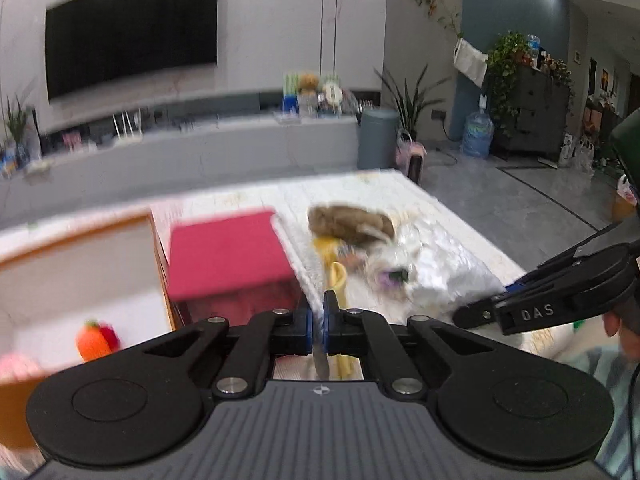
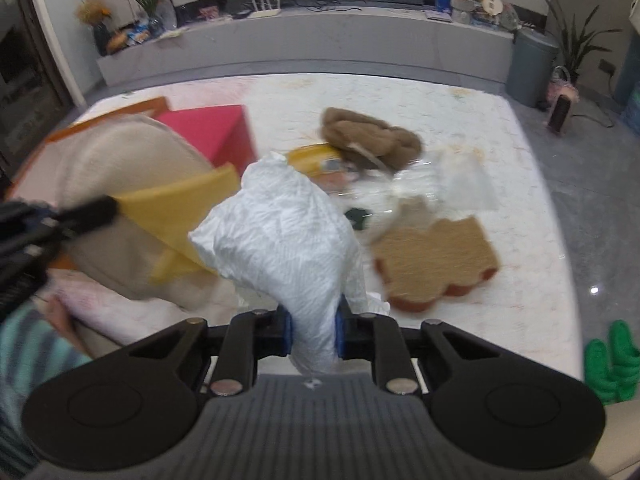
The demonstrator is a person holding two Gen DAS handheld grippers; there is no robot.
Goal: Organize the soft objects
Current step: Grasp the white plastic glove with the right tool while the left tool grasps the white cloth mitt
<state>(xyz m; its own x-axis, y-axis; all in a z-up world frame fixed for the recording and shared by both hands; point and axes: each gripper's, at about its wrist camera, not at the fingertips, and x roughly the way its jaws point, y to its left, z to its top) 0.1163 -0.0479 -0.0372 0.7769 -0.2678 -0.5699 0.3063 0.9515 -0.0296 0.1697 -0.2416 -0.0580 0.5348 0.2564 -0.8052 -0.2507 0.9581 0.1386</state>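
The right gripper (image 2: 313, 334) pinches a crumpled white cloth (image 2: 286, 232) between its fingers, raised above the white table (image 2: 520, 184). The left gripper (image 1: 317, 324), fingers pressed on a thin yellow cloth (image 2: 176, 216), holds it beside the red box (image 1: 228, 256).

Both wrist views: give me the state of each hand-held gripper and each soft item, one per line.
Left hand-held gripper: shut on yellow cloth, lifted.
Right hand-held gripper: shut on white crumpled cloth, lifted.
Brown plush: lying on the mat.
Biscuit-shaped cushion: lying flat on the mat.
Orange toy: inside the orange-rimmed box.
Pink box: blurred, contents unclear.
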